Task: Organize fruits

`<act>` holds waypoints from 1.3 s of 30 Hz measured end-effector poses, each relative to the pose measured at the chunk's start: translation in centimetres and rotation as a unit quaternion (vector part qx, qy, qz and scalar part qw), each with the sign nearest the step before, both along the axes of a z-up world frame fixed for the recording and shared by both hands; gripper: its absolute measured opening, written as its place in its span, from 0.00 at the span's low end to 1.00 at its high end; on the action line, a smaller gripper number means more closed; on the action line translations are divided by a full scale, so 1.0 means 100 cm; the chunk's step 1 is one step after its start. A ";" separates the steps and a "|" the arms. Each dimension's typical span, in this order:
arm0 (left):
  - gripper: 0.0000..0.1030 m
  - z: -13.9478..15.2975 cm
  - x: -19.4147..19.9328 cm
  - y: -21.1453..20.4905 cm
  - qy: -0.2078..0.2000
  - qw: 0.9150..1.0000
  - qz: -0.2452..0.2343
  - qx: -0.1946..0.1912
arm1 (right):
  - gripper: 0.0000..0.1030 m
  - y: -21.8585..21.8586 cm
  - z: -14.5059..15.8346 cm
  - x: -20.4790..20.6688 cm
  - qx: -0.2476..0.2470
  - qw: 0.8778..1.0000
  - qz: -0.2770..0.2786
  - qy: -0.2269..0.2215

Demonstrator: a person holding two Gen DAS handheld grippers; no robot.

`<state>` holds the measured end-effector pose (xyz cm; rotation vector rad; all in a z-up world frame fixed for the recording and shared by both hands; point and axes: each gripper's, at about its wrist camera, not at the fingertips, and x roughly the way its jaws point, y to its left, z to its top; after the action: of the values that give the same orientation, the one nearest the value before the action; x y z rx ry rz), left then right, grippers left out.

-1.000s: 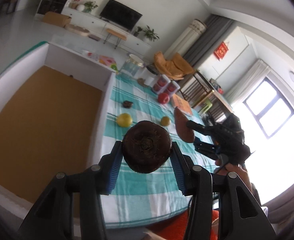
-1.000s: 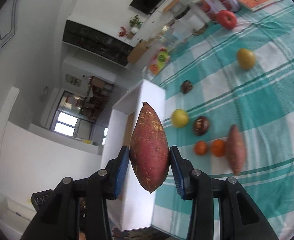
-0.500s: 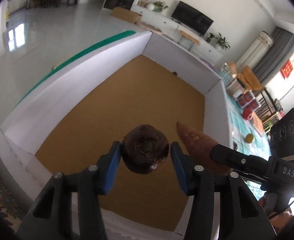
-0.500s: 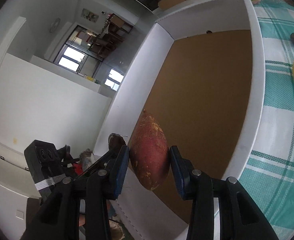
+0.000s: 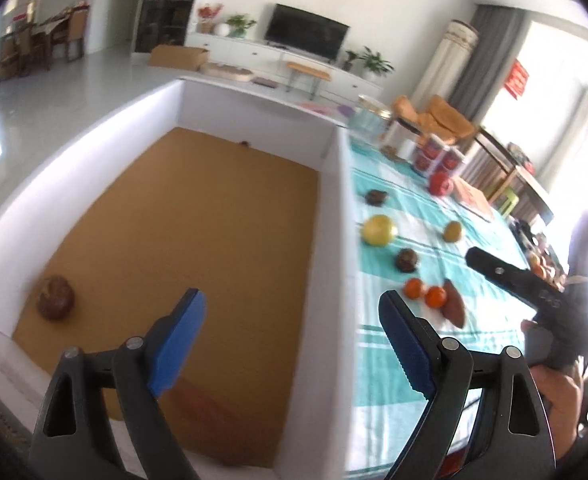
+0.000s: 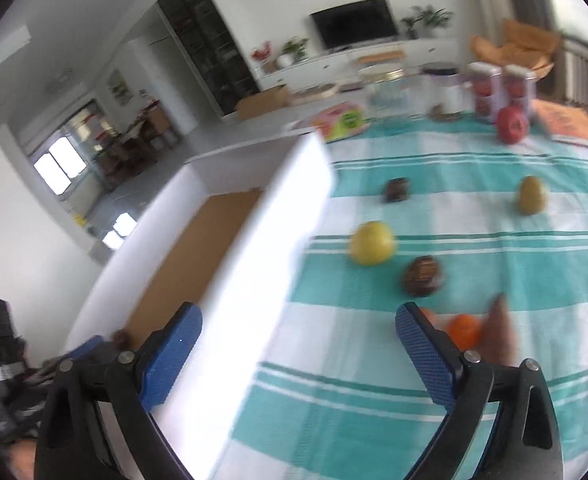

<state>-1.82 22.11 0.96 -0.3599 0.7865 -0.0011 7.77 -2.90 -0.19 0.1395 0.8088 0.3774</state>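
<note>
My left gripper [image 5: 290, 312] hangs over the white box [image 5: 333, 216], its jaws opening with nothing between them. A dark brown round fruit [image 5: 56, 298] lies on the box's brown floor by the left wall. A reddish sweet potato [image 5: 210, 404] lies blurred on the floor near the front wall. My right gripper [image 6: 298, 320] is above the box's right wall [image 6: 270, 248] and the tablecloth, its jaws also opening and empty. One of its fingers [image 5: 493, 268] shows in the left wrist view.
On the teal checked cloth [image 6: 473, 224] lie a yellow fruit [image 6: 371, 243], a dark fruit [image 6: 421, 276], an orange [image 6: 463, 330], a second sweet potato [image 6: 499, 332], a yellow-green fruit [image 6: 530, 195] and a red one [image 6: 512, 125]. Jars [image 6: 501, 84] stand behind.
Both grippers have let go: the dark fruit and the sweet potato now lie inside the box. Both jaws have spread wide, and the right gripper has swung right, towards the table.
</note>
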 end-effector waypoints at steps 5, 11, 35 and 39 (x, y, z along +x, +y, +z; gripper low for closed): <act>0.91 -0.001 0.021 -0.092 0.001 0.990 -0.140 -0.008 | 0.96 -0.112 -0.041 -0.003 -0.099 0.982 -0.162 -0.001; 0.91 -0.039 0.052 -0.156 0.003 0.982 -0.184 0.029 | 0.96 -0.182 -0.075 -0.017 -0.084 0.966 -0.242 0.027; 0.96 -0.115 0.091 -0.169 0.056 0.973 -0.155 0.159 | 0.99 -0.177 -0.110 -0.003 -0.119 0.955 -0.261 0.079; 0.96 -0.114 0.091 -0.169 0.056 0.973 -0.155 0.159 | 1.00 -0.176 -0.110 -0.002 -0.124 0.954 -0.259 0.081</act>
<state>7.29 5.25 -10.47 0.0705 0.9317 -0.1461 7.56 -20.46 -11.23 0.1423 0.9395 -0.2356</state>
